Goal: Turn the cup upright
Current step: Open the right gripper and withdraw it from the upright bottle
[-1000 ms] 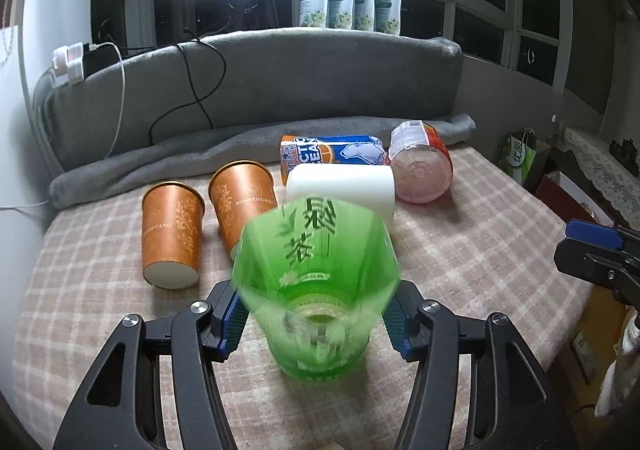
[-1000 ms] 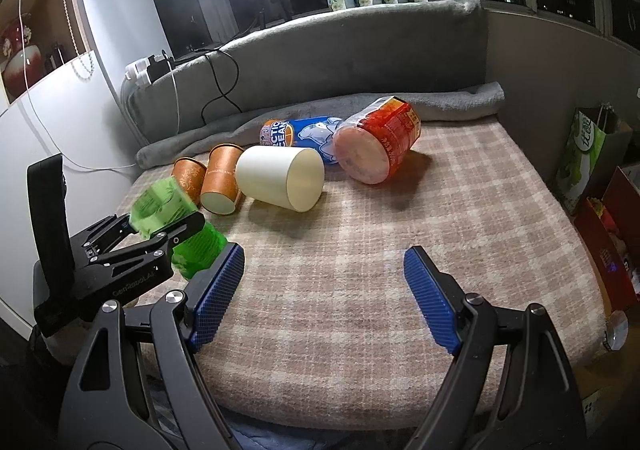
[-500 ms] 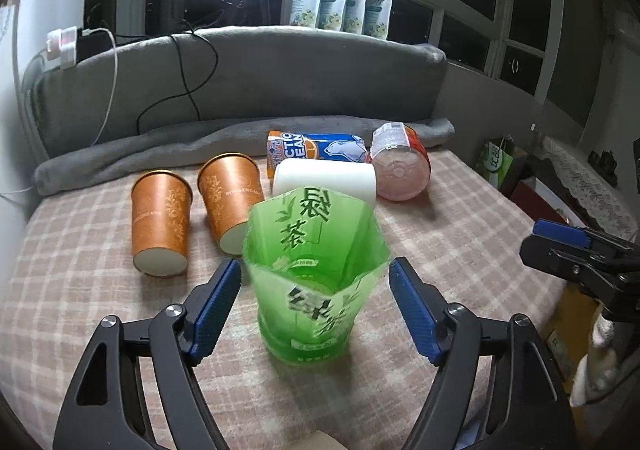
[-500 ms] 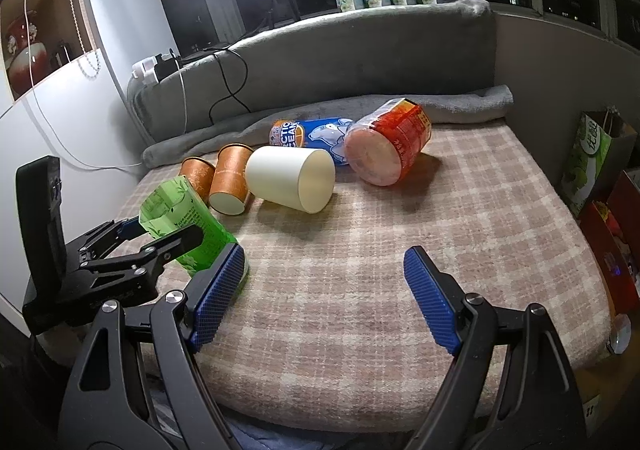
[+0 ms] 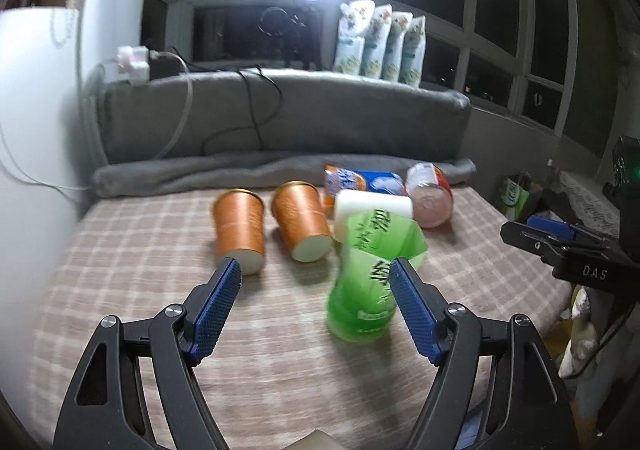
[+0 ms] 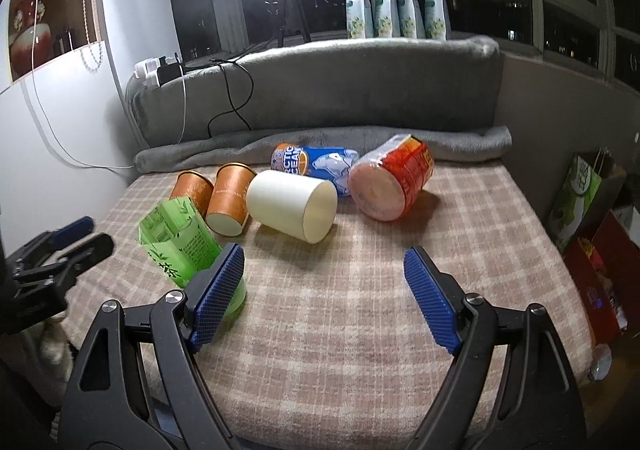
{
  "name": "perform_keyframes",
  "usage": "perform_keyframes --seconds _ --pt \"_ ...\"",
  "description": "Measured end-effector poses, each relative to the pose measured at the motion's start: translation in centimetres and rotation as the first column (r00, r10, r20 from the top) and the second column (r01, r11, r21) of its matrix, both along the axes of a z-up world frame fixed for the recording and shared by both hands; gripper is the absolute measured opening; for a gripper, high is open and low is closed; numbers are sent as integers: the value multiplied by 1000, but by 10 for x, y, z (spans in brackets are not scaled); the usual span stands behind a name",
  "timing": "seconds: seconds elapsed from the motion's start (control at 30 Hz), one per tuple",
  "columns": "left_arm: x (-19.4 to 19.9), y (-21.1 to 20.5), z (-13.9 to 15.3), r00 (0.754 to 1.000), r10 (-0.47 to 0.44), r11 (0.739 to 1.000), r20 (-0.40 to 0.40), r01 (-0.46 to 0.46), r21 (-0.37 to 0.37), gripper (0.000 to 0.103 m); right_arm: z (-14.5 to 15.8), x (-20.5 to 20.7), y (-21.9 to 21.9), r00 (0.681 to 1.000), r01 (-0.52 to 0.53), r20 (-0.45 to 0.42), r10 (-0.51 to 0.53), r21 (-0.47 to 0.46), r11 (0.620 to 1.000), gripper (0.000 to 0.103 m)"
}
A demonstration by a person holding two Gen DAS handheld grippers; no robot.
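Note:
The green tea cup (image 5: 370, 274) stands on its base on the checked cloth, leaning a little; it also shows in the right wrist view (image 6: 180, 246). My left gripper (image 5: 316, 306) is open and empty, pulled back, with the cup just inside its right finger. It shows at the left in the right wrist view (image 6: 60, 246). My right gripper (image 6: 324, 298) is open and empty over the cloth's front; its left finger partly hides the cup's base. It shows at the right in the left wrist view (image 5: 560, 242).
Two orange paper cups (image 6: 230, 200) (image 6: 192, 190), a white cup (image 6: 294, 210), a blue can (image 6: 316, 164) and a red noodle tub (image 6: 390, 180) lie on their sides behind. A grey bolster (image 6: 320, 142) lines the back. Bags (image 6: 576, 194) stand off the right edge.
My left gripper has let go of the green cup, opened wide and drawn back to the left. The cup now stands on the cloth. My right gripper has barely moved.

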State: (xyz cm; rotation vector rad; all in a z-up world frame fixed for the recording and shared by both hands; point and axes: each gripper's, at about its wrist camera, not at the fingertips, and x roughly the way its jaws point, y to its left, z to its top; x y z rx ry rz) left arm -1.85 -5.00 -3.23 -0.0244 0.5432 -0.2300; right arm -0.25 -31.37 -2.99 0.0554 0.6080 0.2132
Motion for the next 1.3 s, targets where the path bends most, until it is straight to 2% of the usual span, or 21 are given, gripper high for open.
perform_keyframes --seconds 0.07,0.17,0.2,0.3,0.4,0.53,0.8,1.3 --pt "-5 6 4 999 26 1000 27 -26 5 77 3 -1 4 1000 6 27 -6 -13 1000 92" --pt "-10 16 11 996 67 998 60 -67 -12 78 9 -3 9 997 19 69 -16 -37 999 92" --pt "-11 19 14 993 85 996 77 -84 -17 81 11 -4 11 996 24 82 -20 -43 999 92" --pt "-16 25 23 980 143 990 137 -142 -18 81 18 -5 13 991 48 128 -41 -54 997 93" --pt "-17 28 31 968 173 985 181 -173 -12 82 26 -9 13 979 84 189 -74 -48 995 103" --pt "-19 26 35 958 192 981 215 -196 -5 84 32 -12 11 963 137 243 -120 -54 989 103" --pt "-17 26 31 961 199 980 190 -196 -36 85 34 -13 4 949 184 267 -168 -37 982 103" --pt "-18 22 33 961 196 981 197 -194 -32 85 35 -14 6 947 183 273 -167 -35 983 103"
